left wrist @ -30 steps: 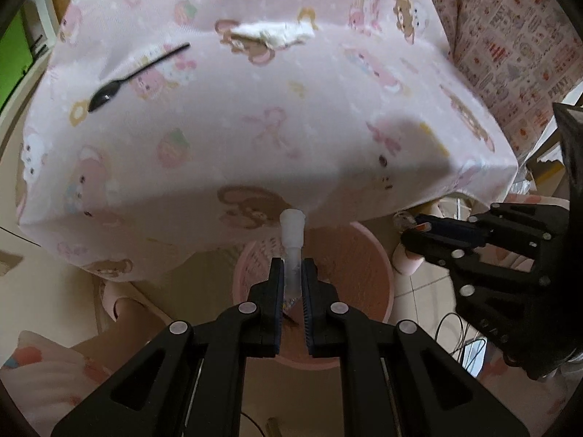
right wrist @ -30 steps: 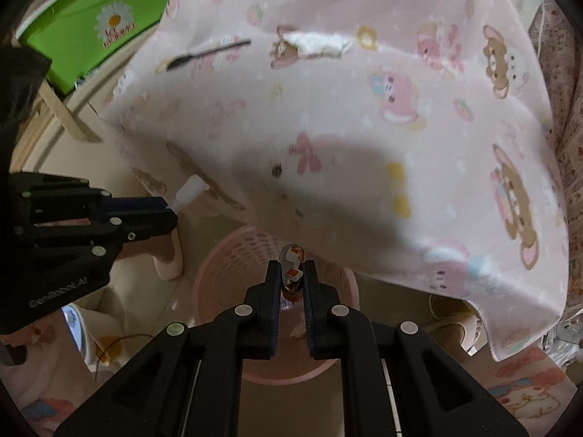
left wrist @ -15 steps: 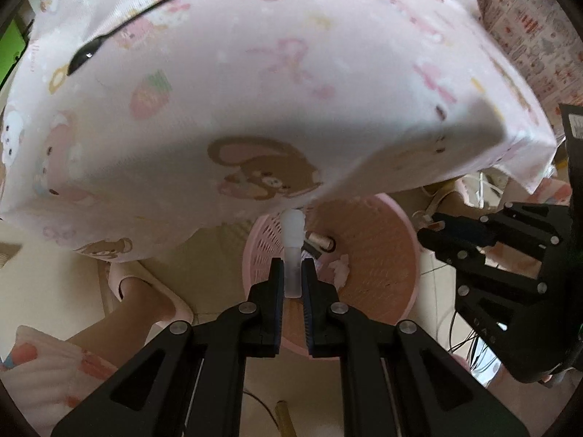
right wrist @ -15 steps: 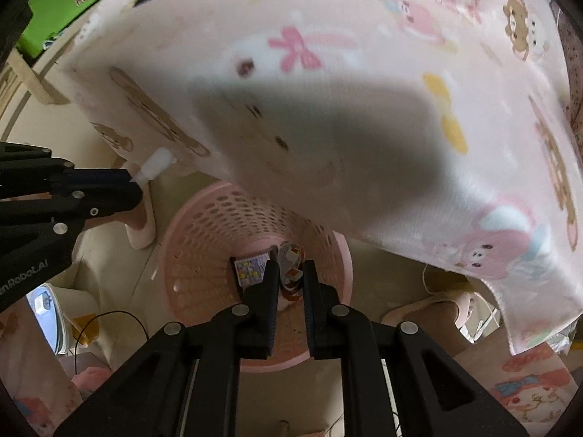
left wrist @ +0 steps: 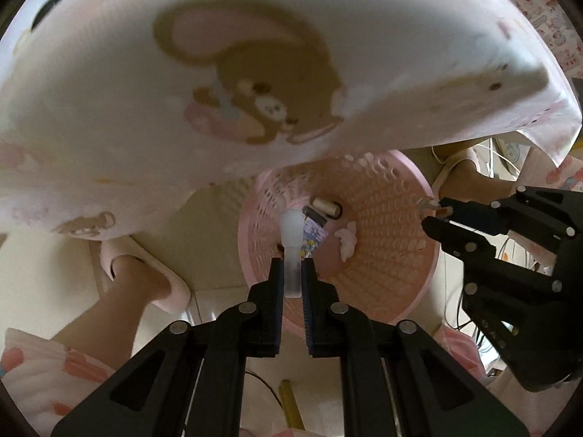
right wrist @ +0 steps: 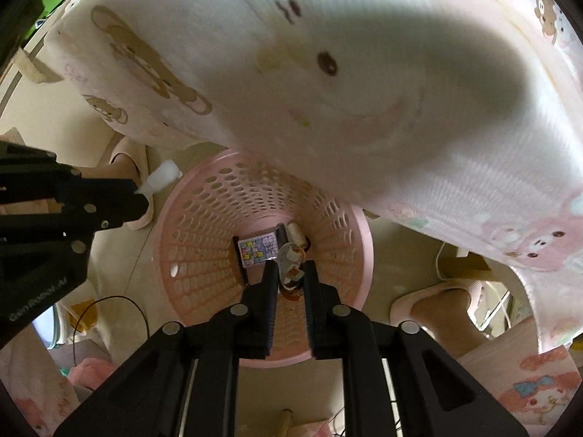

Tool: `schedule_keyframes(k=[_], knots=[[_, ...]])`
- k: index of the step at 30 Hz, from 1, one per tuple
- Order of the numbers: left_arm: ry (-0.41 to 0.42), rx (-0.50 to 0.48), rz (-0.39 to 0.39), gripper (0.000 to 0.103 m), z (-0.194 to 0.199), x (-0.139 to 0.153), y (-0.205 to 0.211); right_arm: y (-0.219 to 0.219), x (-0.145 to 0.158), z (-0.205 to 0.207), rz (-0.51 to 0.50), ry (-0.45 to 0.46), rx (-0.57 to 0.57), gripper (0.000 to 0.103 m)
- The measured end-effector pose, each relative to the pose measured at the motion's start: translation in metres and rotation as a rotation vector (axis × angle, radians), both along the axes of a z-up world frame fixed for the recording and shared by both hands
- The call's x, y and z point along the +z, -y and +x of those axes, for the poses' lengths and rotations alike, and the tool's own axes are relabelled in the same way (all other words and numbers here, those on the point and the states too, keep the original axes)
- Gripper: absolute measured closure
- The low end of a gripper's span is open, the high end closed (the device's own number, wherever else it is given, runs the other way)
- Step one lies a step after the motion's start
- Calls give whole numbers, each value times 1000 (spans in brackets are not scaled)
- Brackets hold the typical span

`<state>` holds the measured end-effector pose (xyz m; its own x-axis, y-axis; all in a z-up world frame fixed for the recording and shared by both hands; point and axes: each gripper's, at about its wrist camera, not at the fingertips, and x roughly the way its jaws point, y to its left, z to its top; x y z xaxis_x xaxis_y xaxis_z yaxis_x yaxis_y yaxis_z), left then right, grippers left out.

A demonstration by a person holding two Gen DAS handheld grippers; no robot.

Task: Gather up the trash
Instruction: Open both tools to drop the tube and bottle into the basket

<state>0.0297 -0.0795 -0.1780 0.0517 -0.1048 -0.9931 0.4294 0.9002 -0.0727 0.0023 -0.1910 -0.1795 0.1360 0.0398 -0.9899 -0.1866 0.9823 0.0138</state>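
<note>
1. Left gripper [left wrist: 292, 266]: points down over the left part of the pink basket [left wrist: 419, 313]. Its jaws are nearly closed and clamp a small whitish bottle [left wrist: 292, 235] by its lower half. The bottle's cap end sticks out past the fingertips, above the basket interior.
2. Basket contents, left wrist view: a printed packet [left wrist: 314, 235] lies just right of the bottle. A small cylinder [left wrist: 326, 207] lies beyond it, and a crumpled white scrap [left wrist: 348, 240] lies further right.
3. Right gripper [right wrist: 289, 271]: points down over the basket [right wrist: 196, 233], near its middle. Its jaws have just been opening and stand slightly apart. A small crumpled wrapper [right wrist: 289, 260], silver with orange and white, sits between the fingertips. Whether the pads press on it cannot be told.
4. Basket contents, right wrist view: the packet [right wrist: 257, 247] lies on the bottom just left of the wrapper. The cylinder [right wrist: 297, 235] lies just beyond the wrapper.
5. Surroundings: a pink cartoon-print cloth [left wrist: 182, 73] overhangs the far side of the basket. The person's slippered feet stand on the floor at either side of the basket, one slipper [left wrist: 145, 273] at its left.
</note>
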Motion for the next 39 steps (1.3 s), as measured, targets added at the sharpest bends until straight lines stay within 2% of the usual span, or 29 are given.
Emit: schedule_keyframes(k=[11, 16, 18, 20, 22, 30, 33, 36, 39], knots=[[-179, 68, -75, 94, 3, -26, -10, 23, -1, 4, 142, -77, -118, 82], [-205, 88, -96, 94, 6, -30, -10, 30, -1, 5, 191, -99, -154, 80], [-200, 88, -103, 89, 7, -28, -11, 33, 0, 5, 209, -104, -168, 75], [-181, 82, -100, 81, 7, -24, -11, 33, 1, 5, 211, -96, -173, 62], [-152, 77, -94, 80, 8, -19, -10, 33, 4, 4, 208, -83, -176, 51], [-2, 124, -109, 78, 16, 17, -22, 42, 21, 5, 249, -50, -210, 50], [89, 131, -108, 77, 17, 36, -28, 50, 41, 3, 269, 23, -237, 50], [144, 151, -151, 75, 20, 54, -33, 58, 61, 1, 271, 100, -251, 50], [206, 187, -175, 75, 24, 69, -41, 61, 88, -6, 208, 219, -246, 50]])
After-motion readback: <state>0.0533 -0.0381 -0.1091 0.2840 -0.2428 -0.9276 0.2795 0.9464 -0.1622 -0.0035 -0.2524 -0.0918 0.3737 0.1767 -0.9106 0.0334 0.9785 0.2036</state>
